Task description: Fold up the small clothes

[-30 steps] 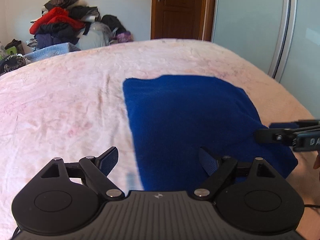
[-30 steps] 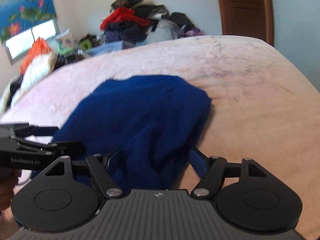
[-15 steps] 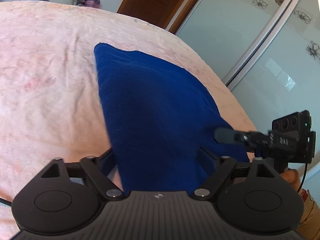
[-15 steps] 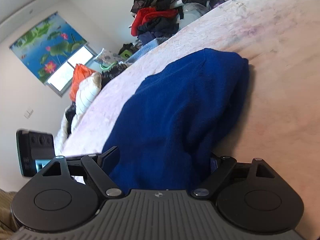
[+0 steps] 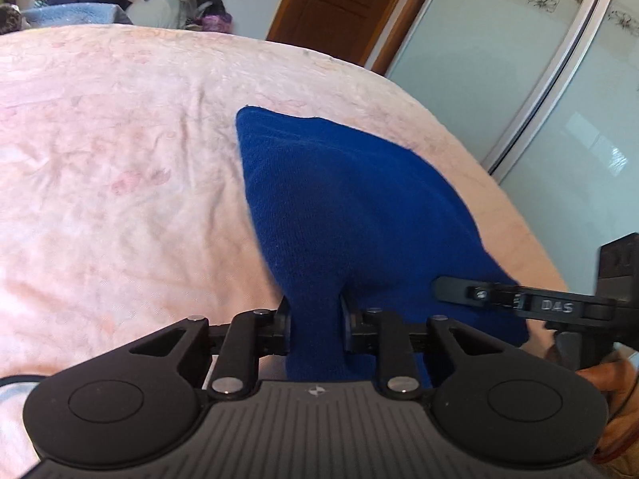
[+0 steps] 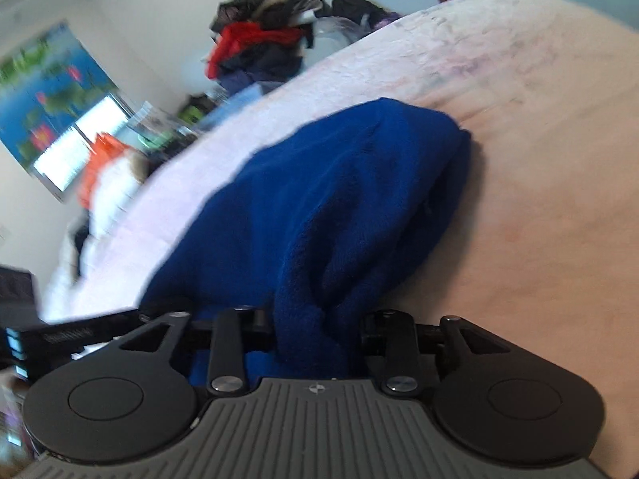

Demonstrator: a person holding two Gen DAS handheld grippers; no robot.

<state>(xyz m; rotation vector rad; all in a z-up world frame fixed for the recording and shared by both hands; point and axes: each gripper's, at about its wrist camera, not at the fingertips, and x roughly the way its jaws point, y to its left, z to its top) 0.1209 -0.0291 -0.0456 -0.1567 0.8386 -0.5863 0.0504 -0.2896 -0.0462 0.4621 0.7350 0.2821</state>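
A dark blue fleece garment (image 5: 351, 207) lies on the pink bedspread (image 5: 120, 183), its near edge gathered toward me. My left gripper (image 5: 315, 319) has its jaws closing, and a narrow bunch of that near edge is pinched between the pads. In the right wrist view the same garment (image 6: 319, 199) rises in thick folds from my right gripper (image 6: 315, 331). Its jaws are closing too, pressing on a fat roll of fabric. Each gripper shows in the other's view: the right gripper (image 5: 519, 299) at the garment's right corner, the left gripper (image 6: 80, 333) at far left.
A heap of clothes (image 6: 259, 48) sits past the bed's far end, beside a brown door (image 5: 339, 4). Glass sliding doors (image 5: 539, 92) run along the right. A window with a flowered blind (image 6: 52, 99) and more piled fabric (image 6: 104, 167) are on the left.
Both grippers went from wide apart over the garment's near edge to pinched on it. The fabric has bunched up between the fingers, and both views have rolled and dipped.
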